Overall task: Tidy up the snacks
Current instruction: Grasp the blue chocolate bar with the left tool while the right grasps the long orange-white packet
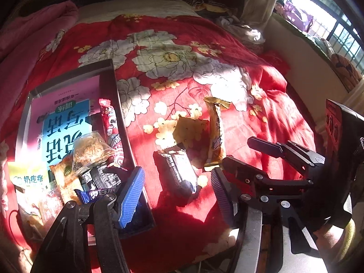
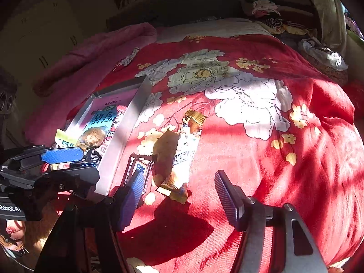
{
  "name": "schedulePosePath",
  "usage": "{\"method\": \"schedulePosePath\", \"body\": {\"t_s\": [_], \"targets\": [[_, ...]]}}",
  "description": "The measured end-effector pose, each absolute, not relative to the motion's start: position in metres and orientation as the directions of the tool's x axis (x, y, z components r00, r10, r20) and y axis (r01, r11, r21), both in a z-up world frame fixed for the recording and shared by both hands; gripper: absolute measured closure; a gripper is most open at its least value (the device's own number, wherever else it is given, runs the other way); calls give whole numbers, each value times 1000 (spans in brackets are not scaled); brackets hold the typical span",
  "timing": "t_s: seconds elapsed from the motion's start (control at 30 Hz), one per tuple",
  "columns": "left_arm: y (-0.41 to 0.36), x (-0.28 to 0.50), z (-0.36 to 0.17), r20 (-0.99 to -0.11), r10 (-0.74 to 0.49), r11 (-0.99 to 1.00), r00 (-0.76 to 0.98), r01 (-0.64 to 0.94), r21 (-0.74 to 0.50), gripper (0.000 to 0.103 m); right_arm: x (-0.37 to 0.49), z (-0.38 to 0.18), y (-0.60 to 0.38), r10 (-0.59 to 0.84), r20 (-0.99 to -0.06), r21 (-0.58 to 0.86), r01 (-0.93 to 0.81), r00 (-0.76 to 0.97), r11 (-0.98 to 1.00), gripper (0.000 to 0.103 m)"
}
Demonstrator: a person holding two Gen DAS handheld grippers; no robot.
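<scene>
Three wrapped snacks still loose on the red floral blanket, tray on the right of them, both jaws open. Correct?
Not quite: the tray sits to the left of the loose snacks, not the right, as the left wrist view shows. The dark bar, the tan packet and the gold-ended bar do lie loose on the blanket, both jaws open.

Open red quilt (image 2: 284, 182) right of snack bars (image 2: 182, 150), box wall (image 2: 122, 141) blocking left

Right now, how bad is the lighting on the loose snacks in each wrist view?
Left wrist: hard sun patches, glare blows out the dark snack bar; box interior partly shaded; fisheye bends the edges. Right wrist: the same bar sits half in shadow, a dark shadow falls on the red quilt below the yellow snack packet.
</scene>
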State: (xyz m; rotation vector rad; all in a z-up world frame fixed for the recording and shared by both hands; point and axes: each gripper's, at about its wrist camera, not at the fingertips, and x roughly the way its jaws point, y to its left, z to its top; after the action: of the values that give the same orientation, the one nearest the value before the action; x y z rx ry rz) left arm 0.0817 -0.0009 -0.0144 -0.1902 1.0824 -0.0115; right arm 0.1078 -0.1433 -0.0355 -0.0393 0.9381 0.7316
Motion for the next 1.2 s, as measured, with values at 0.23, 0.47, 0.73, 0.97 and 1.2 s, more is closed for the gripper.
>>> {"method": "schedulePosePath", "body": {"t_s": [0.23, 0.47, 0.73, 0.97, 1.2], "targets": [[-10, 91, -23, -894, -106, 988, 435, -54, -144, 43, 111, -53, -130, 525, -785, 246, -613, 329, 751, 44], [-10, 95, -32, -904, -113, 987, 411, -56, -149, 43, 116, -63, -116, 498, -805, 204, -637, 323, 744, 51], [-12, 102, -41, -912, -120, 986, 392, -62, -157, 43, 122, -69, -118, 434, -822, 114, -640, 369, 760, 73], [-18, 113, -58, -931, -100, 988, 351, -78, -136, 43, 136, -64, -136, 481, -791, 192, -592, 378, 782, 74], [-23, 123, -77, -942, -80, 988, 326, -101, -119, 58, 143, -56, -153, 535, -751, 275, -552, 388, 787, 74]]}}
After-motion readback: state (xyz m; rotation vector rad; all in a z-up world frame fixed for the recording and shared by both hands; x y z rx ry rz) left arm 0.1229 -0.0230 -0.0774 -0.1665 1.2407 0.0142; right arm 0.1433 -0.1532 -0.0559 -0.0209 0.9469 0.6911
